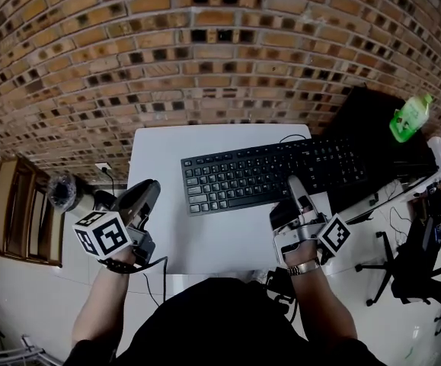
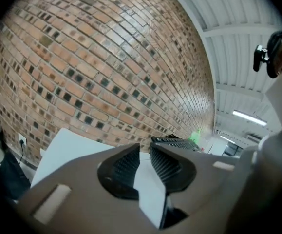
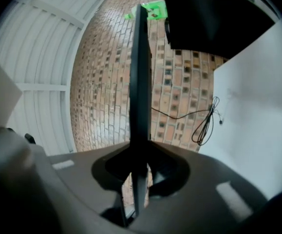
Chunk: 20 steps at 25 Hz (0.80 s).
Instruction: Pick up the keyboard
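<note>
The black keyboard [image 1: 273, 174] hangs above the white table [image 1: 159, 158]. My right gripper [image 1: 296, 193] is shut on its near edge, toward its right end. In the right gripper view the keyboard [image 3: 141, 72] runs edge-on as a thin dark slab straight out from between the pads of that gripper [image 3: 140, 165]. My left gripper [image 1: 148, 198] is left of the keyboard and apart from it. In the left gripper view this gripper [image 2: 144, 156] shows a narrow gap between its ribbed pads [image 2: 166, 165], with only the table seen through it. The keyboard [image 2: 172, 143] lies beyond, to the right.
A brick wall stands behind the table. At the right are a black monitor [image 1: 372, 120], a green bottle [image 1: 410, 117] and an office chair [image 1: 410, 269]. A wooden shelf [image 1: 14, 212] stands at the left. The keyboard's cable [image 3: 206, 123] is bundled on the table.
</note>
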Each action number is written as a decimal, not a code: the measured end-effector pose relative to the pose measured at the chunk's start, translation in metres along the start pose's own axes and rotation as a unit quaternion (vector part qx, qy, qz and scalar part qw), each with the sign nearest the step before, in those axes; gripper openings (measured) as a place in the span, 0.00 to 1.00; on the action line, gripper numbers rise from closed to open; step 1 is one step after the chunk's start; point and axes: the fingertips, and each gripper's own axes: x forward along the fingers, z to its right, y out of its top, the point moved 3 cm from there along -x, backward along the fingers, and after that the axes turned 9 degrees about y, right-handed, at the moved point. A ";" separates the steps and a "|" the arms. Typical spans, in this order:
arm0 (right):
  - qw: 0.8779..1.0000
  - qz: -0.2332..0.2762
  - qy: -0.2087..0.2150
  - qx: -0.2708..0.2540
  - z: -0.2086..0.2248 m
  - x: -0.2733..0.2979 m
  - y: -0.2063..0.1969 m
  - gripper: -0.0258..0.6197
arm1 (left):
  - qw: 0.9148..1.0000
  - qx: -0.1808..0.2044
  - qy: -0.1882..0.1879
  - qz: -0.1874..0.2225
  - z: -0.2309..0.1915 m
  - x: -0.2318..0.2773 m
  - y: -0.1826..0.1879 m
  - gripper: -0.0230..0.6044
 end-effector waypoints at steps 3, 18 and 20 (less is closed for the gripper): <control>1.000 0.002 0.007 -0.013 -0.016 0.002 0.002 0.14 | 0.998 0.033 0.020 0.041 0.003 -0.011 0.013 0.12; 0.998 0.012 0.033 -0.046 -0.059 0.011 0.008 0.14 | 0.972 0.158 0.070 0.157 0.024 -0.040 0.054 0.05; 0.998 0.014 0.036 -0.046 -0.062 0.011 0.008 0.14 | 0.971 0.161 0.071 0.164 0.025 -0.042 0.056 0.05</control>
